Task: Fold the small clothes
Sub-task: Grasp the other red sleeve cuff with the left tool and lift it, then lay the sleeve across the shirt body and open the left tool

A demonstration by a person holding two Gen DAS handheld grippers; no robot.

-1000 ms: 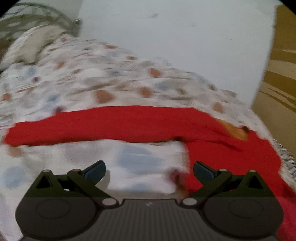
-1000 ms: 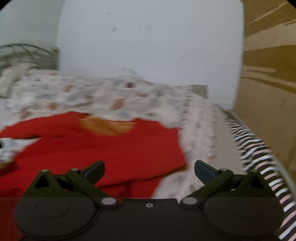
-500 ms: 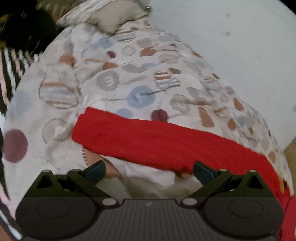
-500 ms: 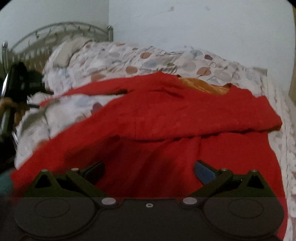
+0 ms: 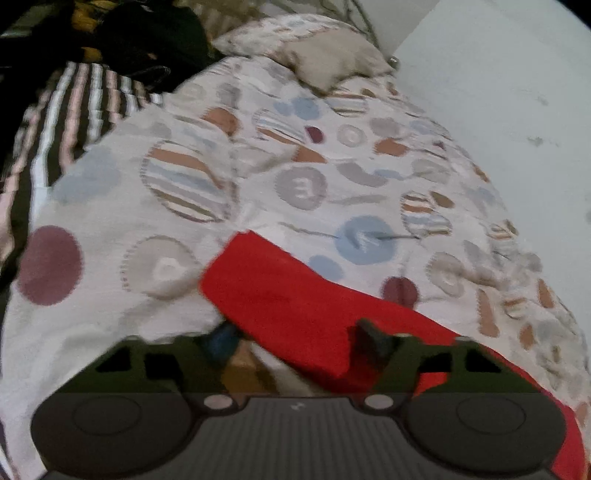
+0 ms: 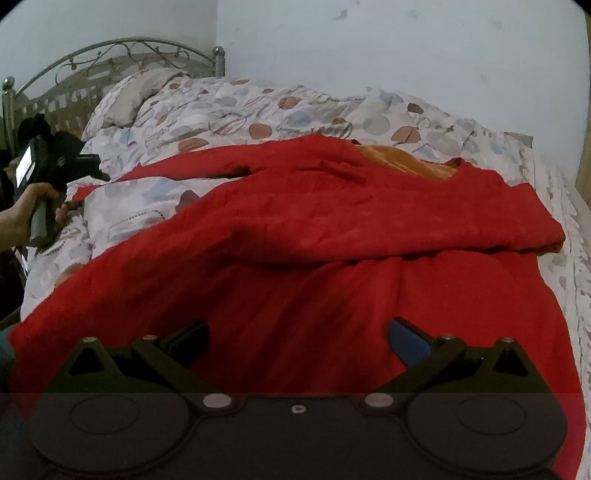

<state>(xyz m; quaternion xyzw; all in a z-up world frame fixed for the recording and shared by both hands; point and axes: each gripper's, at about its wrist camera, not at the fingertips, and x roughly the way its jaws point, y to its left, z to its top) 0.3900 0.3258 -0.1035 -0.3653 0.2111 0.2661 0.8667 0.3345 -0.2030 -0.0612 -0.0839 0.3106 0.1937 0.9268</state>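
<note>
A red long-sleeved garment with an orange lining at the neck lies spread on the bed. In the left wrist view its red sleeve runs from the middle to the lower right. My left gripper is open, its jaws on either side of the sleeve's end, low on the cover. It also shows in the right wrist view at the far left, held by a hand at the sleeve's tip. My right gripper is open and empty, just above the garment's lower body.
The bed has a white cover with coloured circles, a pillow and a metal headboard. A striped blanket and dark items lie at the left. A white wall runs behind the bed.
My left gripper has moved forward and down onto the sleeve's end, and its jaws have narrowed. My right gripper has moved slightly closer to the garment's body and stays open.
</note>
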